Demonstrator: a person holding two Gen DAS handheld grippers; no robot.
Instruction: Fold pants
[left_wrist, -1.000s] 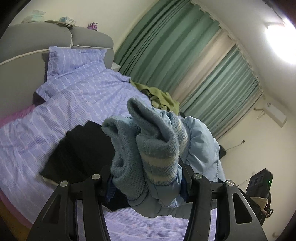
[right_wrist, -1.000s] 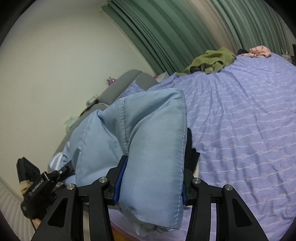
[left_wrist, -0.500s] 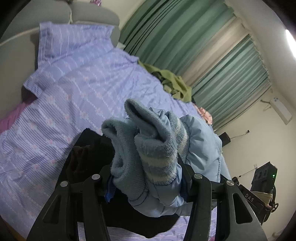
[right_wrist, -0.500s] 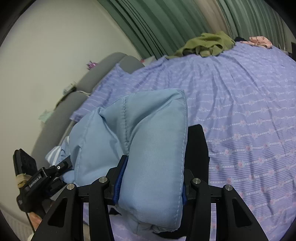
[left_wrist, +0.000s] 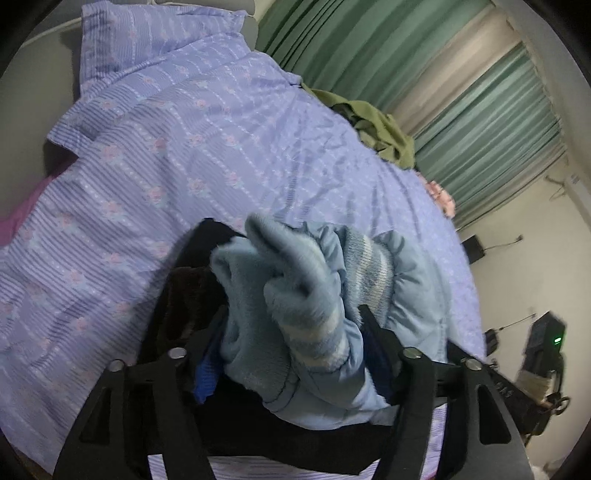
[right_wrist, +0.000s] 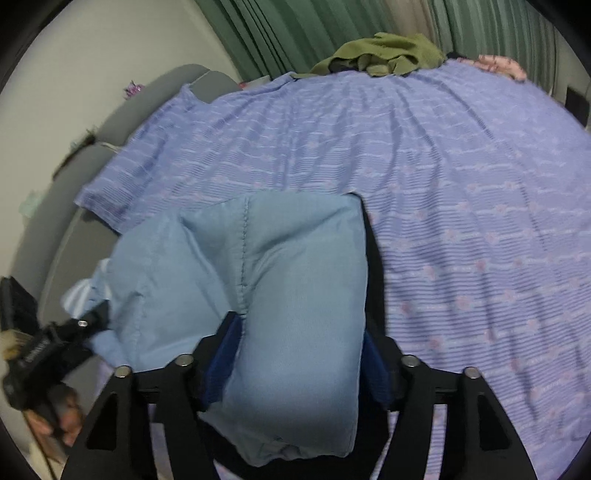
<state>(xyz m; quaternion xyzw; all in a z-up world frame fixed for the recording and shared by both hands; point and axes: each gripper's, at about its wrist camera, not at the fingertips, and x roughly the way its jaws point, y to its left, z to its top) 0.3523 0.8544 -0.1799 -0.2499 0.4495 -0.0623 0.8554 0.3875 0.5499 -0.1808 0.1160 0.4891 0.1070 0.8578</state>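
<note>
The light blue padded pants (right_wrist: 291, 295) are held up between both grippers over the bed. My left gripper (left_wrist: 291, 339) is shut on the fleecy striped cuff end (left_wrist: 295, 295) of the pants. My right gripper (right_wrist: 299, 354) is shut on a smooth folded part of the pants. The left gripper also shows at the left of the right wrist view (right_wrist: 51, 343), still gripping the striped end. A black garment (left_wrist: 184, 295) lies on the bed under the pants.
The bed has a purple flowered cover (right_wrist: 461, 184) and a pillow (left_wrist: 147, 44) by the grey headboard (right_wrist: 162, 99). An olive garment (right_wrist: 380, 55) and a pink item (right_wrist: 498, 66) lie at the far edge by green curtains (left_wrist: 369, 55). Black equipment (left_wrist: 546, 350) stands at right.
Both grippers have tilted down and come lower over the bed with the pants still held. The bed cover and black garment now fill more of both views.
</note>
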